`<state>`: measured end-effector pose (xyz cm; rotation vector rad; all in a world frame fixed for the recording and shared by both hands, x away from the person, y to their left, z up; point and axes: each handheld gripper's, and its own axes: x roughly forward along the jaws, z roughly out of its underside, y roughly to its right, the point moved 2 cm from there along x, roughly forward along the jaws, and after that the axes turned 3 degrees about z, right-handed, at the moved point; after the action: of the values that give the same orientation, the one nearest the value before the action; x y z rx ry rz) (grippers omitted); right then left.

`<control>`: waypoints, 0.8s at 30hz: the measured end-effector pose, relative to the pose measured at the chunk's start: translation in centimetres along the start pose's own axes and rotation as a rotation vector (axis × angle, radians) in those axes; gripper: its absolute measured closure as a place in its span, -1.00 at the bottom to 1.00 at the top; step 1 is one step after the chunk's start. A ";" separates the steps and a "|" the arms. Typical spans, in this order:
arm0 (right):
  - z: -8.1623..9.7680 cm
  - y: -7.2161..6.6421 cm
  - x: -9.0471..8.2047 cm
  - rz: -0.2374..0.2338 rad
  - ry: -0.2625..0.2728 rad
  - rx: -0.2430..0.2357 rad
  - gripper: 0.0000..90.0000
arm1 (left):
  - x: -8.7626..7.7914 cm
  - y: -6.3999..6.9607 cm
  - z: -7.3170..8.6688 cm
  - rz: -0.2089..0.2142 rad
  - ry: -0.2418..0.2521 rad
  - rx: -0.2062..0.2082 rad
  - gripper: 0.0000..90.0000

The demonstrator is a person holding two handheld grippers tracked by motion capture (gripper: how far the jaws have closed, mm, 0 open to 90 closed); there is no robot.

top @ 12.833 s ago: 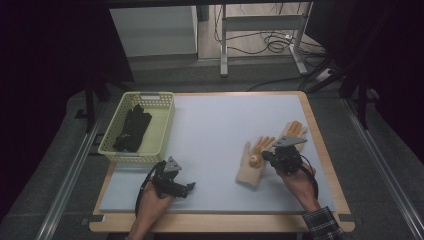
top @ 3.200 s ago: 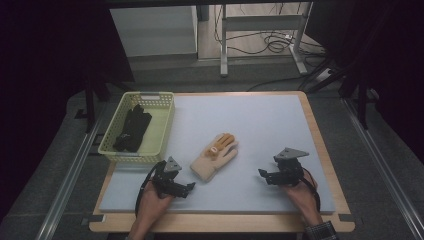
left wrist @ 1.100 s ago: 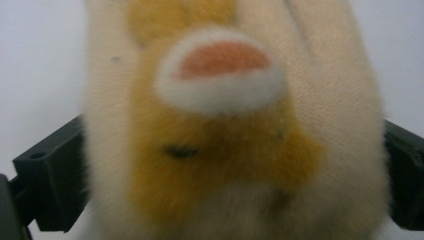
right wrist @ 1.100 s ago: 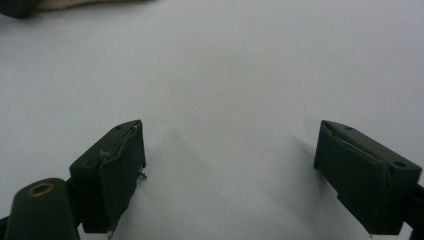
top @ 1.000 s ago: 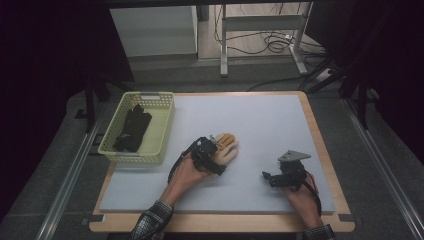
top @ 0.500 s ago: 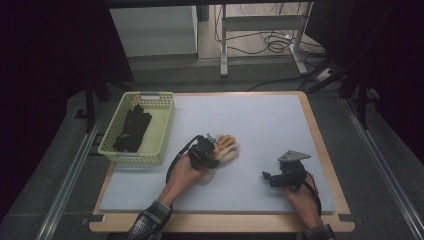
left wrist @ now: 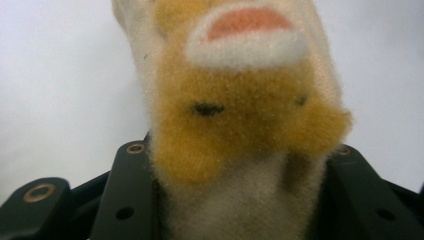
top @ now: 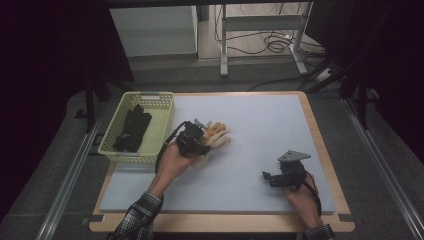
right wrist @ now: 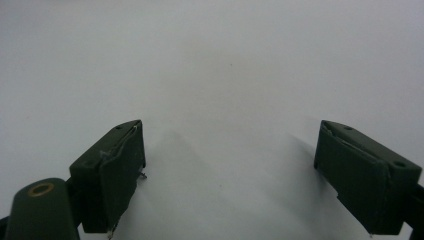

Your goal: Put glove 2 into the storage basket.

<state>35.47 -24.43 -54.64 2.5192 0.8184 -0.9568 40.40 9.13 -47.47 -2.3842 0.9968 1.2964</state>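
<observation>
A cream and orange work glove (top: 214, 135) lies a little left of the mat's middle, close to the basket. My left gripper (top: 196, 141) is shut on its cuff end. In the left gripper view the fuzzy glove (left wrist: 240, 100) is pinched between the two black jaws and hides the gap between them. My right gripper (top: 270, 178) rests on the mat at the front right, open, with nothing between its jaws. In the right gripper view its fingertips (right wrist: 122, 165) stand wide apart over bare white mat.
A yellow plastic basket (top: 161, 121) at the left edge of the table holds dark gloves (top: 131, 127). The white mat (top: 260, 125) lies on a wooden table (top: 325, 165). Beyond the far edge are a white cabinet and floor cables.
My left gripper has closed on the glove and dragged it slightly left and away, toward the basket. The right gripper has stayed where it was.
</observation>
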 end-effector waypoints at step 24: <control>0.0 0.0 0.0 0.000 0.003 0.000 -0.72 | -9.1 -11.4 1.0 -0.232 0.076 -0.215 0.18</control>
<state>35.49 -24.43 -54.66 2.5213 0.8194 -0.9538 44.04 22.08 -41.83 -2.6324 0.6007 1.2921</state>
